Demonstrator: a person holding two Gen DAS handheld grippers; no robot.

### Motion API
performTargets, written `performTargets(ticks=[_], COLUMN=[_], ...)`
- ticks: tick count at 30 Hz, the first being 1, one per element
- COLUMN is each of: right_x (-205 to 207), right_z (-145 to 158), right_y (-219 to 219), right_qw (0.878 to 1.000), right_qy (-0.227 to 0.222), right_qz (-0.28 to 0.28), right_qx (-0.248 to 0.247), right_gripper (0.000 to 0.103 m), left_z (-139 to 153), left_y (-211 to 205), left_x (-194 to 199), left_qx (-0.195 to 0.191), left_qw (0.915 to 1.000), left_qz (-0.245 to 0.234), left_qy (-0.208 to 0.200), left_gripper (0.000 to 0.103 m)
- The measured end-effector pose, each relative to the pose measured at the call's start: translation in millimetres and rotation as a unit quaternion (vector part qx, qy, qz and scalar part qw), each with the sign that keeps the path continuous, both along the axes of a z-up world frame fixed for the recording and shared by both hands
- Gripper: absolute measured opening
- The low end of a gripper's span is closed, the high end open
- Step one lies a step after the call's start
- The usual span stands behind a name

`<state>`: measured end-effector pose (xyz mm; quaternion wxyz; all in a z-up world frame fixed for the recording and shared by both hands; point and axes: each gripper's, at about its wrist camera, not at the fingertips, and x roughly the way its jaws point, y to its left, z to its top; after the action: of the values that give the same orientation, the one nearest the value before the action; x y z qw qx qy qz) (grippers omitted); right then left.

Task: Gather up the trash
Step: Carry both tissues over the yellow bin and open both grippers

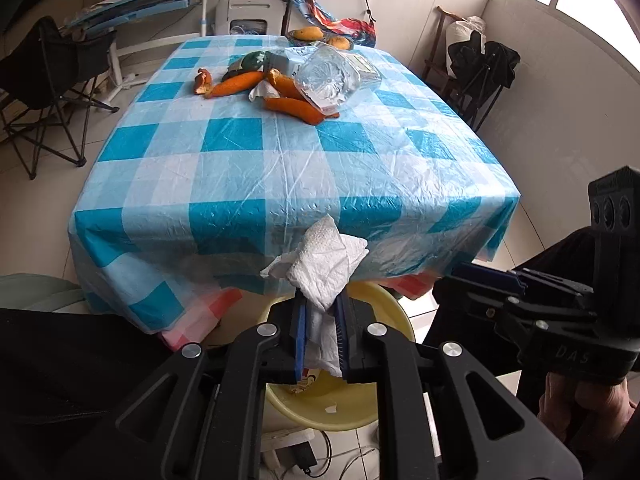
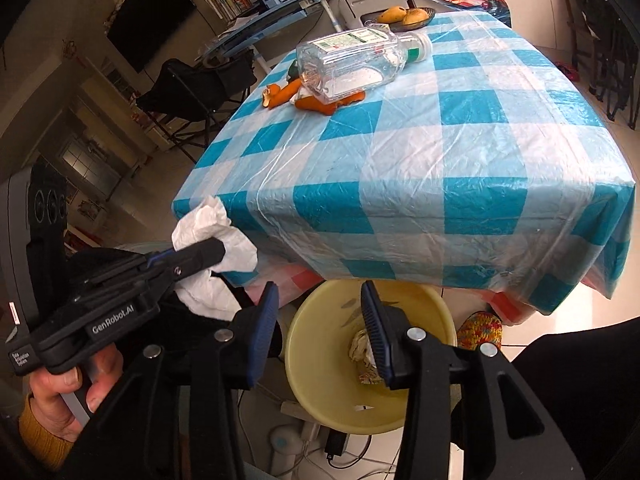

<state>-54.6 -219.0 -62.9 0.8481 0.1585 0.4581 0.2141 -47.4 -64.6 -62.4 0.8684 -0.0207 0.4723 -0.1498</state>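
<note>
My left gripper [image 1: 322, 304] is shut on a crumpled white tissue [image 1: 324, 264], held off the table's near edge above a yellow basin [image 1: 394, 316]. It shows in the right wrist view too [image 2: 216, 254], with the tissue [image 2: 208, 220]. My right gripper [image 2: 318, 312] is open and empty above the basin [image 2: 320, 344], which holds some scraps [image 2: 362, 348]. On the far part of the checked table [image 1: 280, 168] lie orange peels [image 1: 236, 84], a clear plastic bottle [image 1: 332, 78] and a small tissue [image 1: 262, 90].
A dish of mangoes [image 1: 308, 34] stands at the table's far edge. Folding chairs stand to the left [image 1: 44, 80] and right [image 1: 480, 68]. Cables and a power strip [image 1: 296, 452] lie on the floor under the basin.
</note>
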Motion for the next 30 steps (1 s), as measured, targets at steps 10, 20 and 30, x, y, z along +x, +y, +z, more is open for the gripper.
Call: performTargets(ticks=[10,20,30], right_x=[3,5,6], right_z=[10,6,4], right_y=[-19,-16,-13], right_qw=[0.998,0.998,0.998], right_qy=[-0.034,-0.031,-0.028], right_qz=[-0.056,-0.059,-0.057], right_qx=[0.023,0.017,0.012], right_gripper=[0.053,0.060,0.063], left_z=[10,14,14], left_y=[-14,-10,-6], left_x=[-18,-14,-13], left_qx=[0.048,0.064,0.064], left_qw=[0.9980,0.9960,0.9954], left_qz=[-0.012,0.009,0.020], left_qy=[-0.038,-0.062,-0.068], left_gripper=[0.073,0.085,0.088])
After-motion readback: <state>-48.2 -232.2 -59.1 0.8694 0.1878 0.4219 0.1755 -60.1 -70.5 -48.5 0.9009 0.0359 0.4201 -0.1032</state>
